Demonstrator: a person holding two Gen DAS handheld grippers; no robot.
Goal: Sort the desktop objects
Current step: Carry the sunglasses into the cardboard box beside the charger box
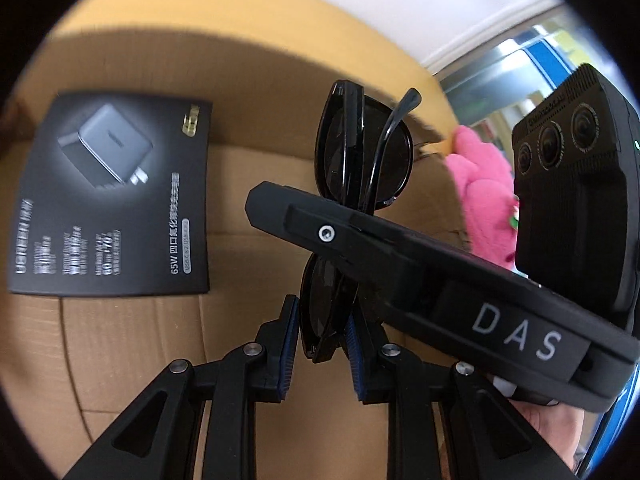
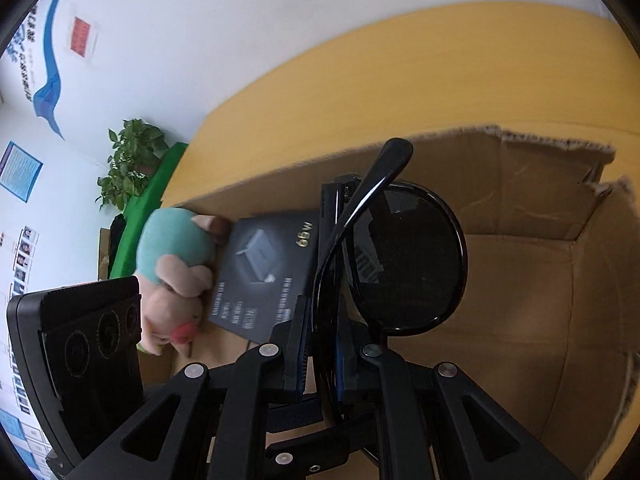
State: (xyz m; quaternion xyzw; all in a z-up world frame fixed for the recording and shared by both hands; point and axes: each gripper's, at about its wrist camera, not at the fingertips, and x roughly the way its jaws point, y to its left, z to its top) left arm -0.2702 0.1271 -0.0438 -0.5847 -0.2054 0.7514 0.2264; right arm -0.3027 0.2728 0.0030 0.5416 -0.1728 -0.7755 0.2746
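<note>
Black sunglasses [image 1: 362, 152] are folded and held over the open cardboard box [image 1: 132, 344]. My left gripper [image 1: 322, 344] is shut on one lens end. My right gripper [image 2: 322, 344] is shut on the other end of the sunglasses [image 2: 408, 256]; it also shows in the left wrist view, one of its fingers [image 1: 320, 216] crossing in front of the frame. A black charger box [image 1: 112, 196] lies flat on the box floor; it also shows in the right wrist view [image 2: 268, 272].
A pink plush toy [image 1: 484, 188] sits past the box wall on the right. A teal and pink plush pig [image 2: 176, 272] lies beside the charger box. The yellow desk [image 2: 400, 84] lies beyond the cardboard wall, with a potted plant [image 2: 132, 160] behind it.
</note>
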